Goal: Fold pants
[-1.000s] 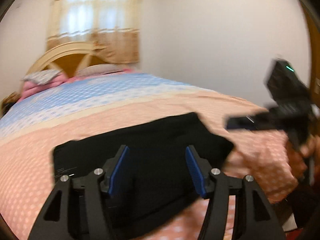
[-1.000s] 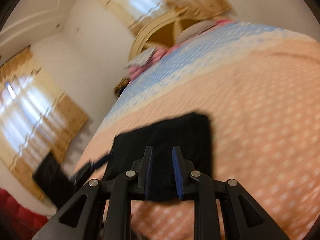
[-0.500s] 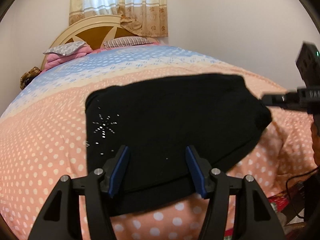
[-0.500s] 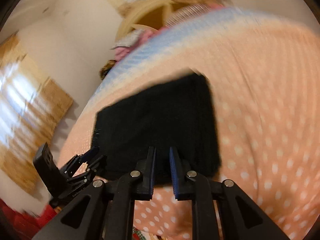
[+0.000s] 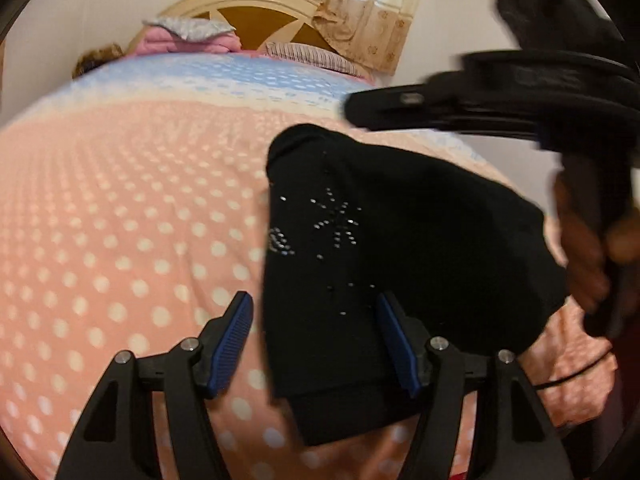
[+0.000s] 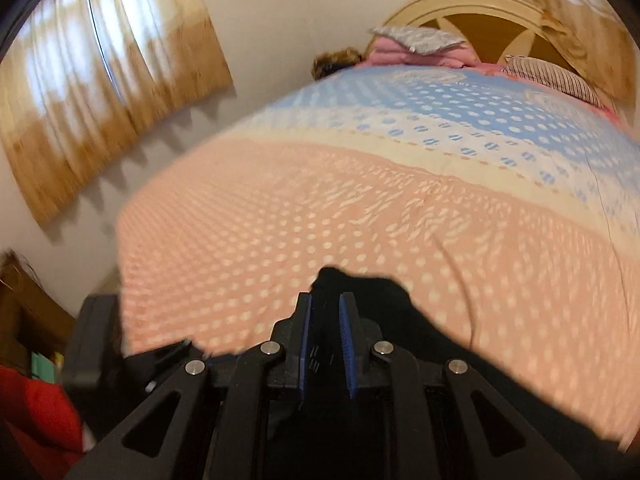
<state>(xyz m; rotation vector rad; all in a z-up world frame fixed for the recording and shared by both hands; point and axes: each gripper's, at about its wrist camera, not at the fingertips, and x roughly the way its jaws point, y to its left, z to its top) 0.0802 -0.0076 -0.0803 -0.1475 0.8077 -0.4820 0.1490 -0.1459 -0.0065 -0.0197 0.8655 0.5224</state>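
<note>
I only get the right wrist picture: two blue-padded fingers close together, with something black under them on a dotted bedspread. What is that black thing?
Observer: The left wrist view shows it whole. It is a pair of black pants, folded into a compact bundle on the bedspread.
Operator: Plain black?
Observer: No. Small shiny studs form a starburst on top.
Operator: And the other gripper?
Observer: The left gripper is open. One finger is over the bedspread and the other over the pants, and it is gripping nothing.
</note>
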